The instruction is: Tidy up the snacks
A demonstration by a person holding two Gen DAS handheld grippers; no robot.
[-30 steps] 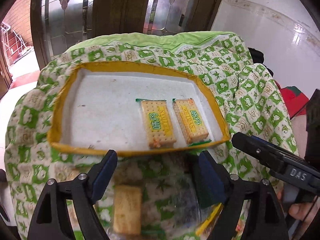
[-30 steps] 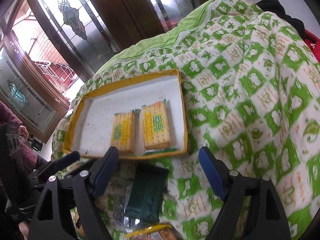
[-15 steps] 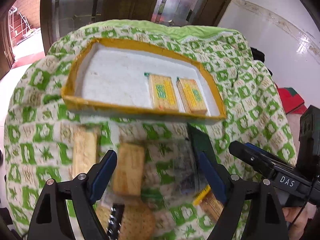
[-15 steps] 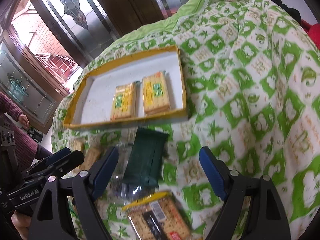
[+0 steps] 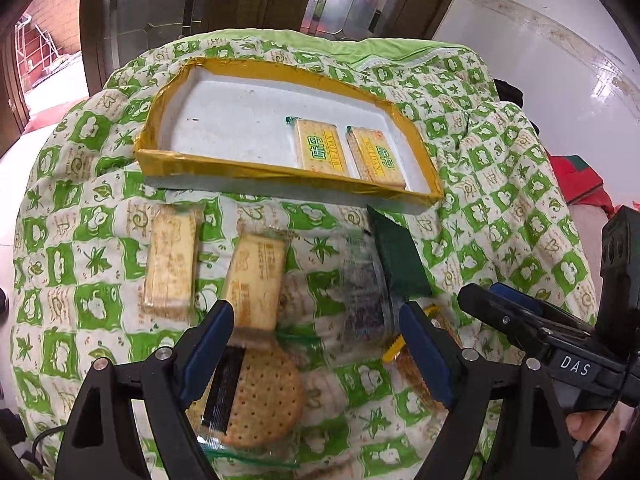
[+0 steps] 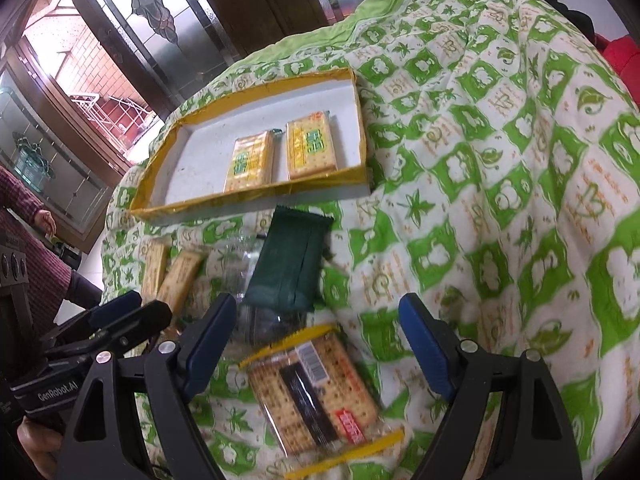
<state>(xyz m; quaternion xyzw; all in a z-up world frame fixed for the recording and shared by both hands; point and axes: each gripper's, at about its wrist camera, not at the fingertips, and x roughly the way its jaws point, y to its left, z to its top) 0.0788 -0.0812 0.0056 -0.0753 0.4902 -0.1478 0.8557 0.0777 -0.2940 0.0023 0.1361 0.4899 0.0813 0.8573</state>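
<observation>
While both pairs of fingers stand spread and hold nothing, the left gripper [image 5: 316,350] hangs over a round cracker pack [image 5: 260,396] and the right gripper [image 6: 320,344] over a square cracker pack [image 6: 316,388]. Nearer the yellow-rimmed tray [image 5: 248,168] lie a dark green packet [image 6: 288,264] and two pale biscuit packs [image 5: 172,264], all outside its front wall. Inside the tray, two yellow packs [image 5: 320,150] sit side by side at its right end.

From my left wrist camera, the round perforated biscuit in clear wrap [image 5: 262,396] sits partly behind my left gripper's blue fingertip [image 5: 208,350]. The square cracker pack with yellow ends [image 6: 316,388] blurs near my right view's bottom edge; I can't read its label. The crumpled clear wrapper [image 5: 362,292] is smeared too.
</observation>
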